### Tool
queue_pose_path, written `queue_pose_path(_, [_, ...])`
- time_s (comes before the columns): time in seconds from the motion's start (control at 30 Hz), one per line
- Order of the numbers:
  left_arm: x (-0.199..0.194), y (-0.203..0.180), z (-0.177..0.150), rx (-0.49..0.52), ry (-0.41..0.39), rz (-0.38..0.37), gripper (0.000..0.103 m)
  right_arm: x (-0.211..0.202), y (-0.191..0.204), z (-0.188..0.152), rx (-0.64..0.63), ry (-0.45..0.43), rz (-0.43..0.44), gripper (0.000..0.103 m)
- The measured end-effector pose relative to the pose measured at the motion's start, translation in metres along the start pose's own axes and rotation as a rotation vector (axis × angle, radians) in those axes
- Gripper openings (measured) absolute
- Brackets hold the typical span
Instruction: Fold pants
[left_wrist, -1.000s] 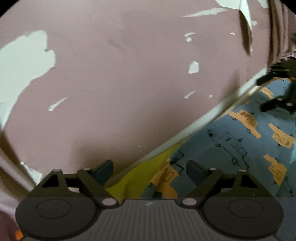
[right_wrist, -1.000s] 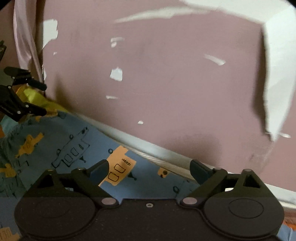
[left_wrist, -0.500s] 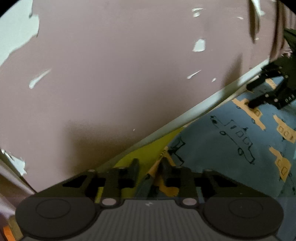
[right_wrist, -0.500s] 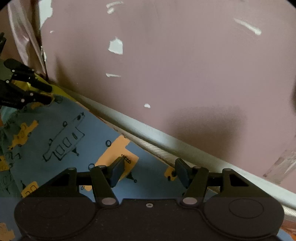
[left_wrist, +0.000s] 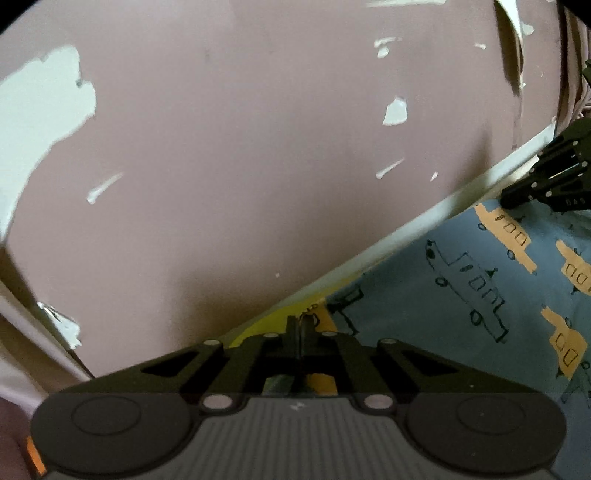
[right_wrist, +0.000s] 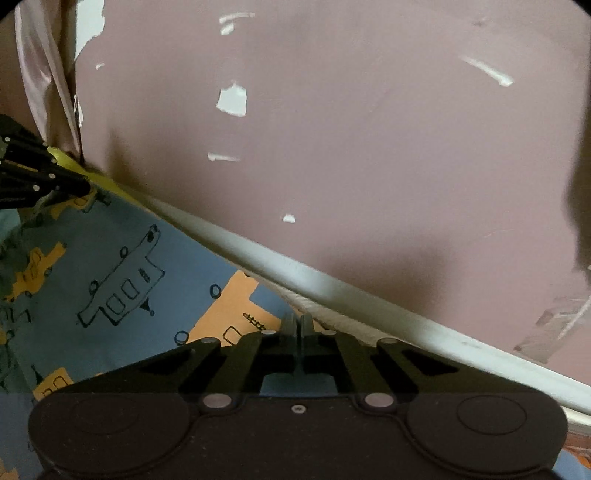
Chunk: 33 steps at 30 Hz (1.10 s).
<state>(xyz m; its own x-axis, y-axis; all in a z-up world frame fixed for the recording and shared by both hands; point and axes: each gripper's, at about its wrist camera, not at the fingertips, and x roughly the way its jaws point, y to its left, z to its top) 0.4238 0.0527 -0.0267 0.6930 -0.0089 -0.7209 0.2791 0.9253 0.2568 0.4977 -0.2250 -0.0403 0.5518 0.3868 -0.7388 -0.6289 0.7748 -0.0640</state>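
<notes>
Fabric fills the lower right of the left wrist view: the blue cotton pants (left_wrist: 461, 280) printed with orange vehicles and black line-drawn planes lie spread flat on a surface that cannot be made out, their far edge running along a pale grey ledge (left_wrist: 406, 236) at the foot of a dusty pink wall with flaking white patches (left_wrist: 229, 147); a strip of yellow cloth (left_wrist: 266, 325) shows between the pants and the ledge. The left gripper (left_wrist: 300, 325), black with a ribbed grey body, has its jaws together, pinching the corner of the pants where an orange patch meets the yellow strip; a fold of cloth sits between the tips. At the right edge of this view the right gripper (left_wrist: 517, 195) reaches down onto the same far edge of the pants.

From the right wrist view, the pants (right_wrist: 122, 266) cover the lower left, against the same ledge (right_wrist: 332, 284) and wall (right_wrist: 369, 147); the right gripper (right_wrist: 297, 325) has its jaws closed on the pants' edge beside a large orange patch; a whitish cord (right_wrist: 321, 312) lies just under the ledge there. A pale pink curtain (right_wrist: 40, 74) hangs at upper left; below it the left gripper (right_wrist: 79, 188) grips the far corner.
</notes>
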Motion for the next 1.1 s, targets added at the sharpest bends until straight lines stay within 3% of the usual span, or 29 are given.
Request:
queue_pose_path(0.27, [-0.025,0.001,-0.002,-0.028,-0.085,0.085,0.0,-0.028,0.011,0.011,-0.033,-0.134,-0.088,0.0])
queue_pose_path(0.53, [-0.045,-0.011,-0.011,0.018,-0.168,0.145,0.0,-0.051,0.025,0.009,-0.079,-0.242,-0.181,0.0])
queue_pose_path(0.73, [-0.064,-0.012,-0.007,-0.021,-0.219,0.219,0.0,-0.066,0.042,0.022,-0.121,-0.326,-0.263,0.0])
queue_pose_path(0.93, [-0.069,-0.008,-0.012,-0.016,-0.199,0.246,0.0,-0.07,0.06,0.021,-0.195,-0.318,-0.285,0.0])
queue_pose_path(1.1, [-0.089,-0.013,-0.024,0.033,-0.26,0.222,0.0,-0.096,0.068,0.008,-0.204,-0.348,-0.294,0.0])
